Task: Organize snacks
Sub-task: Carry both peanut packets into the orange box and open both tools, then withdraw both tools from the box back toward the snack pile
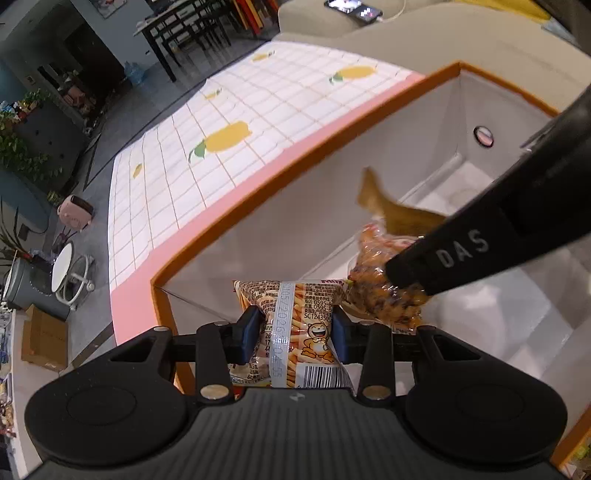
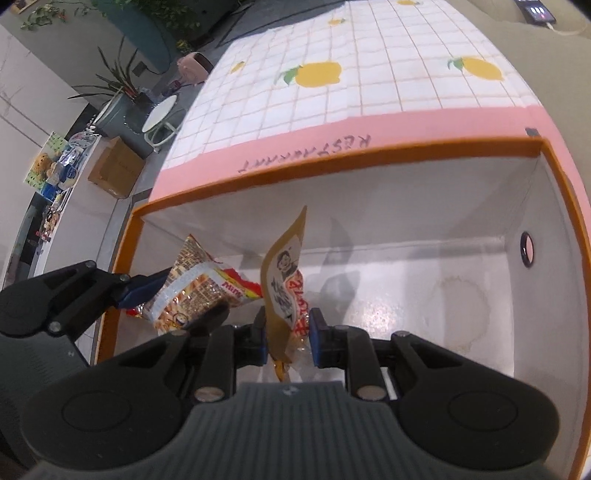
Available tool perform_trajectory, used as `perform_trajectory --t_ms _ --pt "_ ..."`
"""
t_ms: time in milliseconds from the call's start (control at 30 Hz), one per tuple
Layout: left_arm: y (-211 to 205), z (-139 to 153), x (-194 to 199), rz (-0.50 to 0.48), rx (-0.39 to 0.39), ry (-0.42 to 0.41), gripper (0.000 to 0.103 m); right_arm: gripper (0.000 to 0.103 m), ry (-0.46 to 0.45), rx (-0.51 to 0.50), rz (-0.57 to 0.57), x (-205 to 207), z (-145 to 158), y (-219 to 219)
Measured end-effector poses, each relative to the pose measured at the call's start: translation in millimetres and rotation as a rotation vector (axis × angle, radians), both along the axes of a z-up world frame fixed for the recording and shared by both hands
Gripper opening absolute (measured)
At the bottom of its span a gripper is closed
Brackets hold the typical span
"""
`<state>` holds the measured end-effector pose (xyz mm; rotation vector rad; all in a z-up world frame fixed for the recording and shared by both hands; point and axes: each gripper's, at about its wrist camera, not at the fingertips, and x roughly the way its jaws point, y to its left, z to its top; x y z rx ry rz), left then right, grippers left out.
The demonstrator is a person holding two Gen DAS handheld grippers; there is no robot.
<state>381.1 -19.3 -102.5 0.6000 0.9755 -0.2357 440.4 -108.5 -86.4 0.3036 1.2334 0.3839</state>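
My left gripper [image 1: 297,328] is shut on a snack packet printed with fries and a cartoon bear [image 1: 299,314], held inside an orange-rimmed white box [image 1: 280,173]. My right gripper [image 2: 287,334] is shut on a clear packet of brownish snack with a tan and red label [image 2: 286,280], also inside the box [image 2: 332,162]. In the left wrist view the right gripper's finger [image 1: 461,251] and its packet [image 1: 384,288] sit just right of mine. In the right wrist view the left gripper [image 2: 144,288] and the fries packet [image 2: 195,291] are at the left.
The box stands on a tablecloth with a grid and lemon print and a pink border [image 1: 221,147]. The box's right wall has a round hole [image 2: 526,249]. A beige sofa with a phone [image 1: 354,9] lies beyond. Floor, plants and a cardboard carton [image 2: 114,171] are at the left.
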Motion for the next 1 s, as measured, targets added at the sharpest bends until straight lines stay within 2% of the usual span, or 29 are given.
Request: perform_trajectory --t_ms 100,233,300,433,567,667,733,1000 --pt "-2.4 -4.5 1.5 0.005 0.012 0.012 0.051 0.022 0.003 -0.08 0.013 -0.9 -2.4 2.4" --pt "-2.4 -6.4 1.4 0.005 0.029 0.003 0.054 0.015 0.04 -0.091 0.008 1.4 -9.6 -0.3" --pt "1.9 -0.8 -0.3 0.017 0.005 0.0 0.063 0.013 0.051 -0.092 0.008 2.7 -13.5 0.2" --pt "11.4 19.0 -6.8 0.038 -0.065 -0.02 0.073 0.008 0.05 -0.105 0.009 6.5 -19.2 4.8" --pt "19.7 33.7 -10.6 0.048 -0.091 -0.038 0.073 0.008 0.031 -0.122 0.013 9.9 -19.4 11.8" --pt "24.7 39.2 -13.1 0.068 -0.105 -0.044 0.073 0.014 0.01 -0.151 0.014 7.9 -14.6 16.2" --pt "26.9 40.7 -14.1 0.079 -0.119 -0.039 0.073 0.027 0.002 -0.168 0.012 4.4 -9.7 16.7" --pt "32.4 60.3 -39.8 0.124 -0.176 -0.053 0.073 0.035 -0.021 -0.206 0.011 -20.7 21.0 11.8"
